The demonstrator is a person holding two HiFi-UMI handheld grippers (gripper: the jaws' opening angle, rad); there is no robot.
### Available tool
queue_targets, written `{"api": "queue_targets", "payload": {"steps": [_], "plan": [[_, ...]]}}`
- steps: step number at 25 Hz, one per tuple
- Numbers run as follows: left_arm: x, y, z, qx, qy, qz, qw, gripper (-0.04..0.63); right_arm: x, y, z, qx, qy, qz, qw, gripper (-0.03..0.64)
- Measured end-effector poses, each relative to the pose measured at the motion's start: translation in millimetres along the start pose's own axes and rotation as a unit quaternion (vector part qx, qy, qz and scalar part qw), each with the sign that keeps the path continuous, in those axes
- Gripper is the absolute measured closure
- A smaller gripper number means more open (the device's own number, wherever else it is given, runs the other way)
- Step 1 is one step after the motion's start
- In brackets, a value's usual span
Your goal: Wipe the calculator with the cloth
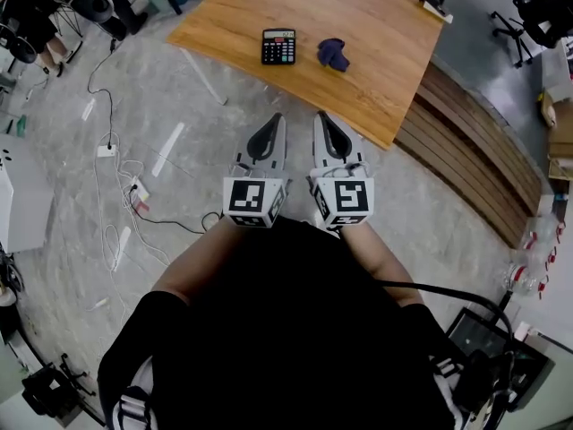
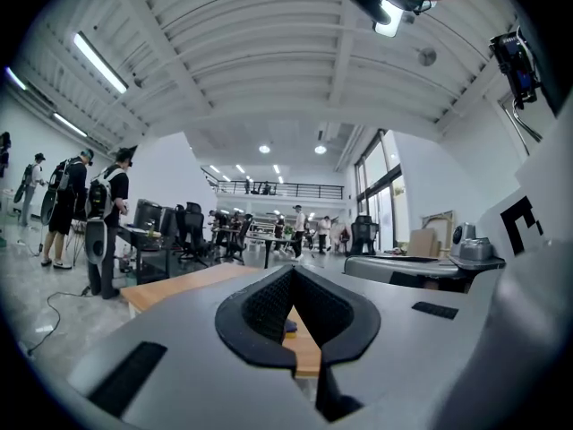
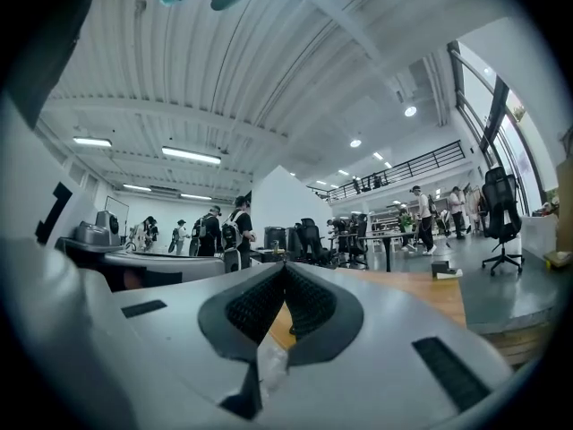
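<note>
Your left gripper [image 1: 277, 117] and right gripper [image 1: 320, 116]: pressed together, empty | cloth [image 1: 333, 54] ahead, nearer your right | calculator [image 1: 278, 46] just left of it

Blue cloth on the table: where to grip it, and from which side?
I'd pinch the raised crumpled hump of the cloth from above, coming in from its right side with the right gripper, now shut and empty. It lies bunched, not flat, so folds stand up to grab, and the calculator sits close on its left.
</note>
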State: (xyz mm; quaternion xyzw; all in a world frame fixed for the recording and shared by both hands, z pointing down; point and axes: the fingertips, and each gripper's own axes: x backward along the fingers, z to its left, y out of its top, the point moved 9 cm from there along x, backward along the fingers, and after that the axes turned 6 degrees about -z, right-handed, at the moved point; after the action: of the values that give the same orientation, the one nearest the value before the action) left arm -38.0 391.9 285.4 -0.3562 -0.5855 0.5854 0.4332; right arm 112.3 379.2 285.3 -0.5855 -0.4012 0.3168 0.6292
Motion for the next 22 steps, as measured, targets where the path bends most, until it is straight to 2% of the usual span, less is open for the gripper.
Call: {"api": "queue_targets", "payload": {"steps": [5,12,18,22], "plan": [[-10.1,-9.2,-3.5,0.009,0.013,0.012,0.9998,0.589,-5.4,-8.7,-15.3,-0.005,-0.002,0.013,1.0,0.603],[-55.2,-36.8,31.6,0.035,0.021,0.036,0.9985,0.589,-50.6,-39.6,-35.1,0.001,-0.029,0.04,0.999,0.601],[-118.8,-61.6,78.2,0.052,0.006,0.052,0.9973,0.589,-119.3,-68.4,-53.7,0.01,-0.039,0.082,0.996,0.601],[-173.5,-72.3,119.6,0.051,-0.009,0.067,0.9964,0.589,-184.3,-88.2,-63.5,0.006,-0.038,0.086,0.996,0.601]]}}
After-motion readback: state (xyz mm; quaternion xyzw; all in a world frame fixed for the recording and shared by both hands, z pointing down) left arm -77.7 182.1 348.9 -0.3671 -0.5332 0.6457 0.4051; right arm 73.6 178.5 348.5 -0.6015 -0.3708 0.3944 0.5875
